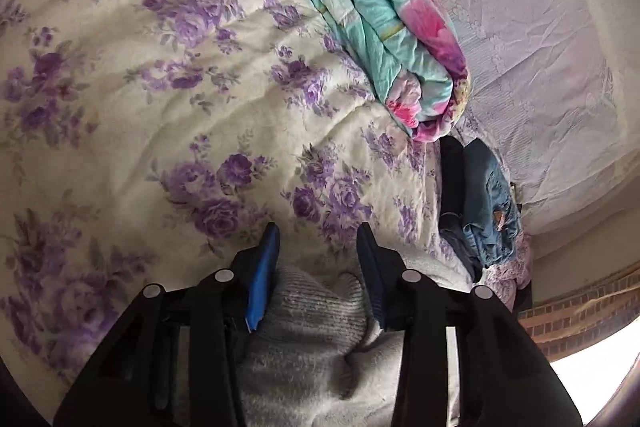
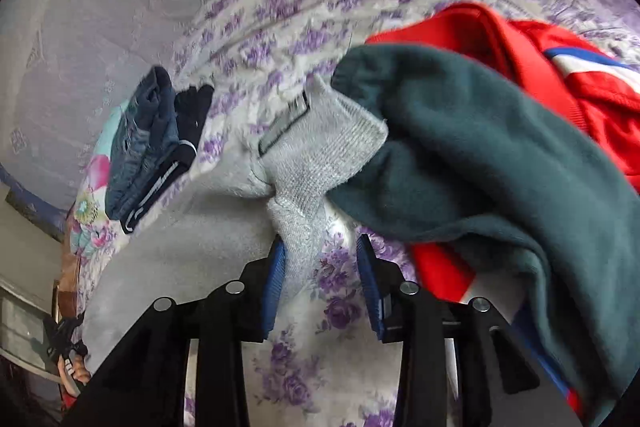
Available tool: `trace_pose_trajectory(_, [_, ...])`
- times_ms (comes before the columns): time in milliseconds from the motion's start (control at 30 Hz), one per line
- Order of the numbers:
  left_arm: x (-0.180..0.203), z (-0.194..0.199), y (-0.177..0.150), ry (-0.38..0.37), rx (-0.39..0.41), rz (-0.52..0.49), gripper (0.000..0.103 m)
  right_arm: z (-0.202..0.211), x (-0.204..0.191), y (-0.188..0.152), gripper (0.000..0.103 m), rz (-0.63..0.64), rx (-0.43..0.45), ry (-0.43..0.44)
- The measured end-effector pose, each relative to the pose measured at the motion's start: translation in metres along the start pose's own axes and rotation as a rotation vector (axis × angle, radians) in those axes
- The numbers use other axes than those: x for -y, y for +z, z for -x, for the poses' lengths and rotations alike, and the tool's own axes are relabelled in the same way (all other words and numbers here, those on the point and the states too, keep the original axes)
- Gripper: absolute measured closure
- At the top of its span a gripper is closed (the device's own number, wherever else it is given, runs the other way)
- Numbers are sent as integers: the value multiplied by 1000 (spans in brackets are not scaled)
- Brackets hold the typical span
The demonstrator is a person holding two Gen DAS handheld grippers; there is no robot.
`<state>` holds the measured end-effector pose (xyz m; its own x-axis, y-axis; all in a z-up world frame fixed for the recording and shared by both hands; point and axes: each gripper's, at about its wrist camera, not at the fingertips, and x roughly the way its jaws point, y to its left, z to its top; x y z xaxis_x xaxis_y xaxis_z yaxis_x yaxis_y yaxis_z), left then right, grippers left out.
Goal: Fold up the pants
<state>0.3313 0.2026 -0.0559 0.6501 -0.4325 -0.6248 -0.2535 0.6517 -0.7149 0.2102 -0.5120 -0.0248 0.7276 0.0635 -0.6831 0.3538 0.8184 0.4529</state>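
Fuzzy grey pants (image 2: 316, 163) lie bunched between both gaping claws (image 1: 318, 243) (image 2: 322, 255).

Soft daylight evens my views; white glare burns beside the brick wall (image 1: 580, 311). Fisheye bends the edges, and the green sweatshirt (image 2: 480, 155) smears with motion blur.

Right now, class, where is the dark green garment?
In the right wrist view, the dark green garment fills the right side, draped over the red jacket and overlapping the grey pants.
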Motion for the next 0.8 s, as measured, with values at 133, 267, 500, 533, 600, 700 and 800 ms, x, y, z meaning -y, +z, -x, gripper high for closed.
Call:
trace_pose_trajectory(133, [20, 49, -8, -53, 36, -93, 65, 40, -49, -4, 63, 165, 151, 2])
trace_pose_trajectory(267, [46, 38, -32, -71, -99, -191, 63, 7, -135, -26, 54, 359, -10, 223])
trace_pose_trajectory(500, [29, -13, -37, 17, -114, -121, 78, -139, -254, -94, 55, 636, -372, 146])
trace_pose_trajectory(533, [29, -13, -34, 11, -119, -111, 78, -145, -256, -92, 55, 645, -337, 156])
trace_pose_trajectory(600, [27, -10, -30, -6, -129, -103, 78, -145, -262, -81, 64, 632, -335, 108])
trace_pose_trajectory(700, [36, 16, -31, -50, -99, -135, 74, -120, -274, -64, 60, 586, -249, 165])
trace_pose_trajectory(800, [53, 51, -38, 14, 3, -252, 37, -122, -301, -64, 52, 625, -220, 157])
